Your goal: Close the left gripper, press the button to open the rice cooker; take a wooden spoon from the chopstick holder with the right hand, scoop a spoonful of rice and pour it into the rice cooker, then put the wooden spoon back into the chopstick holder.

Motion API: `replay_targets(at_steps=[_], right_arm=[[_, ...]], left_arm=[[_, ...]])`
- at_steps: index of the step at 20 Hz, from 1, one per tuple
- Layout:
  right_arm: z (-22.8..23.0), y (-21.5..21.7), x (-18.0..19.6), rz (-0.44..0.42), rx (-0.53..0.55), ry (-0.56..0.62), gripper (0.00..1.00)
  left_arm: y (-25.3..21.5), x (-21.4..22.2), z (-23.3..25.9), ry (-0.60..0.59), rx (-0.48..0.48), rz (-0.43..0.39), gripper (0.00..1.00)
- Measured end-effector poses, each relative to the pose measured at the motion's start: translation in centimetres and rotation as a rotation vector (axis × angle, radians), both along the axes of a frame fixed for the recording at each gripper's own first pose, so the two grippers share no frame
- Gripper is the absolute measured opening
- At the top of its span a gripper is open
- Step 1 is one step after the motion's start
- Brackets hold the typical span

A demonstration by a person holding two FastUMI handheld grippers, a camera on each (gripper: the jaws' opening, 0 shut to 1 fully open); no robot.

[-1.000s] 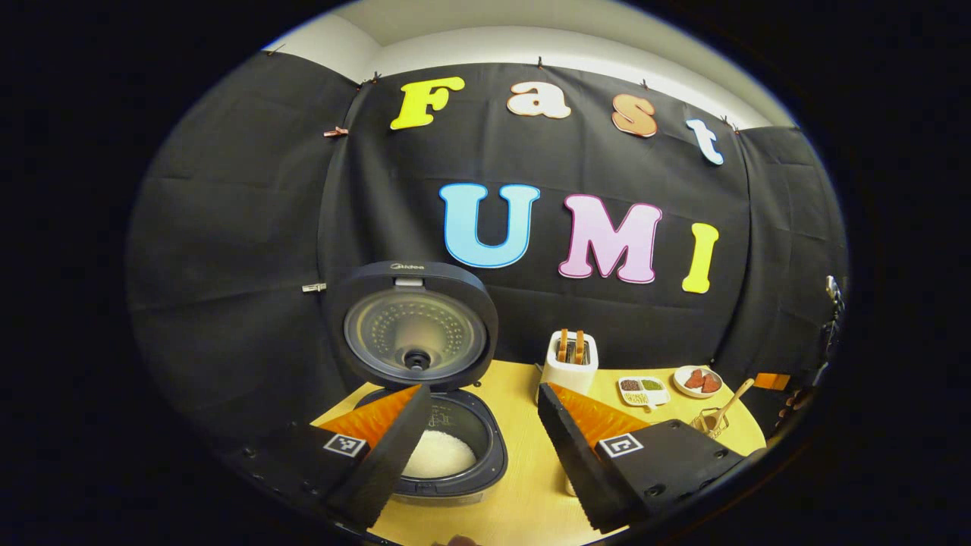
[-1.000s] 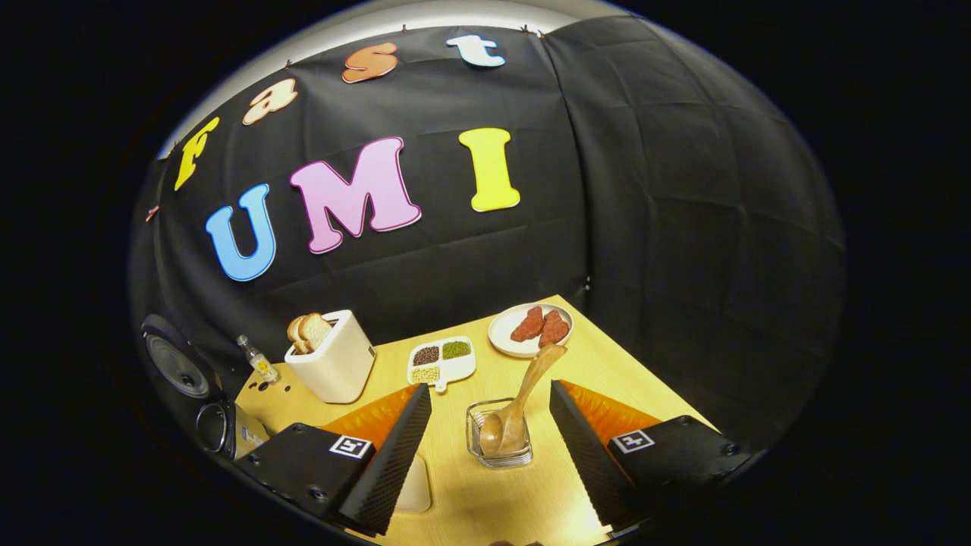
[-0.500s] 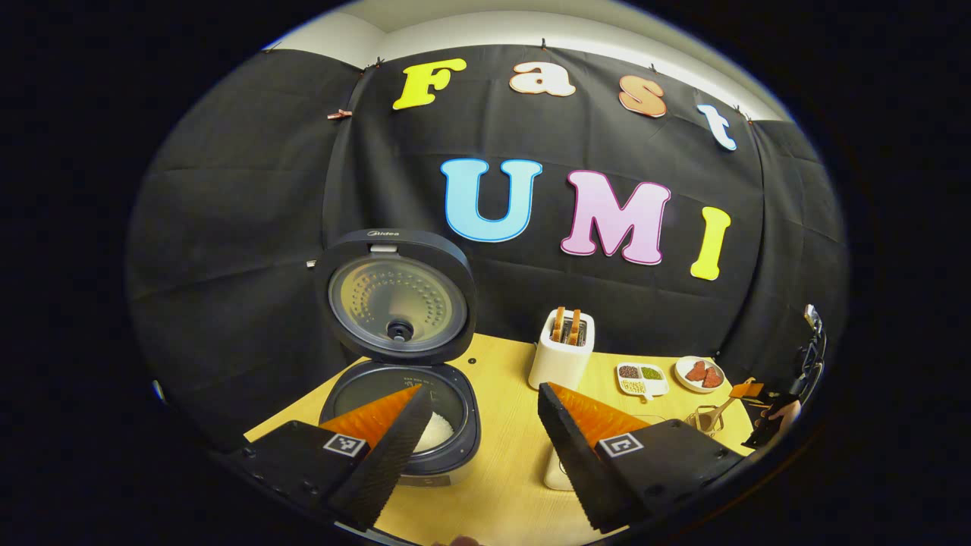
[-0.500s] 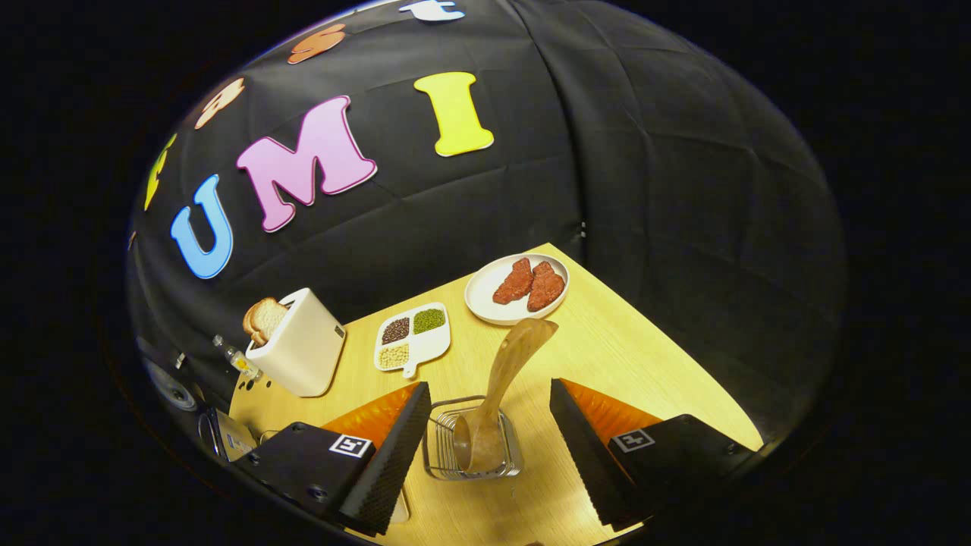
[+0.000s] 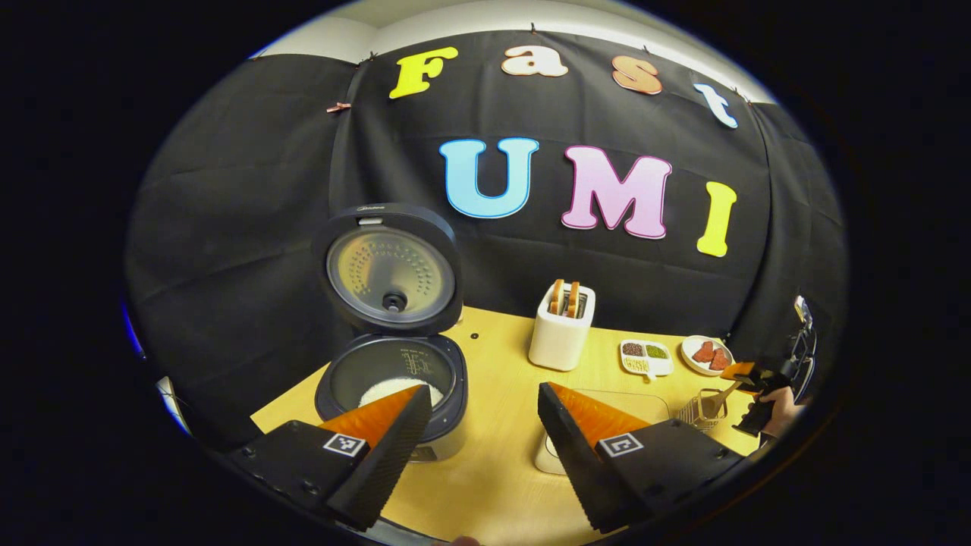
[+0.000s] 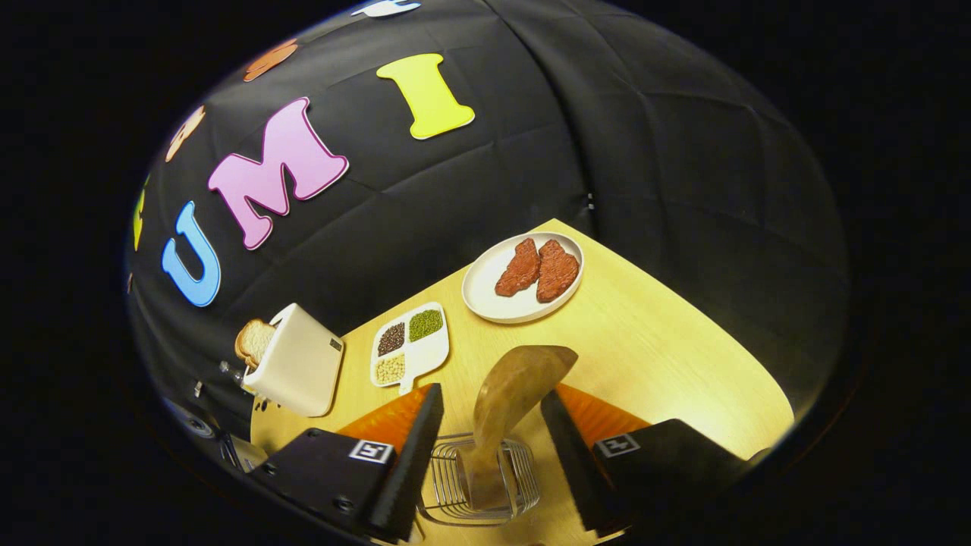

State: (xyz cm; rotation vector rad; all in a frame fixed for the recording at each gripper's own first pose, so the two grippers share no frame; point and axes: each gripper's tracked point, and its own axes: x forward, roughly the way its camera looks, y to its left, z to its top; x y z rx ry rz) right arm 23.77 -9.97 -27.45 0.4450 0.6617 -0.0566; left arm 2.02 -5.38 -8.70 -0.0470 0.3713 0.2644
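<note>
- Our right gripper (image 6: 485, 425) has its jaws apart on either side of the brown wooden spoon (image 6: 510, 394), not yet touching it; our left gripper (image 5: 479, 432) hangs wide open.
- We see the black rice cooker (image 5: 391, 379), lid up, white rice inside.
- The spoon stands in the wire chopstick holder (image 6: 485, 485) on the yellow wooden table (image 6: 667, 356).
</note>
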Motion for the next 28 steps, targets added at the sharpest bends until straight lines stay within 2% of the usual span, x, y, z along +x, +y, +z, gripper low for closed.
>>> replay_targets(at_steps=[1, 2, 3, 4, 8, 12, 17, 21, 25, 28], right_arm=[[0.2, 0.0, 0.0, -0.006, 0.018, 0.002, 0.72], [0.3, 0.3, -0.1, -0.012, 0.039, 0.006, 0.49], [0.9, -0.1, -0.4, -0.028, 0.046, 0.012, 0.43], [0.6, -0.2, -0.1, -0.036, 0.049, 0.015, 0.25], [1.9, 0.4, -1.3, -0.045, 0.079, 0.03, 0.2], [6.0, 0.4, -1.4, -0.06, 0.066, -0.077, 0.19], [11.1, 1.4, -3.2, -0.051, 0.0, -0.183, 0.19], [14.2, 4.2, -5.2, -0.014, -0.03, -0.235, 0.19], [15.9, 8.1, -6.9, 0.029, -0.042, -0.254, 0.19], [17.4, 12.2, -8.0, 0.087, -0.011, -0.276, 0.19]], left_arm=[[-0.8, -0.1, -0.2, 0.004, -0.002, -0.002, 0.96], [-1.4, -0.4, -0.4, 0.009, -0.009, -0.004, 0.96], [-2.1, -0.5, -0.7, 0.009, -0.018, -0.01, 0.96], [-2.7, -0.5, -0.9, 0.01, -0.03, -0.017, 0.96], [-3.8, -0.2, -1.3, 0.013, -0.074, -0.038, 0.96], [-2.5, 0.0, -0.7, -0.017, -0.063, -0.056, 0.96], [0.6, -0.6, -0.8, -0.033, -0.028, -0.1, 0.96], [2.7, -1.2, -1.2, -0.049, -0.039, -0.159, 0.96], [6.3, -1.8, -0.8, -0.111, -0.034, -0.125, 0.95], [8.2, -2.8, -1.8, -0.105, -0.057, -0.122, 0.96]])
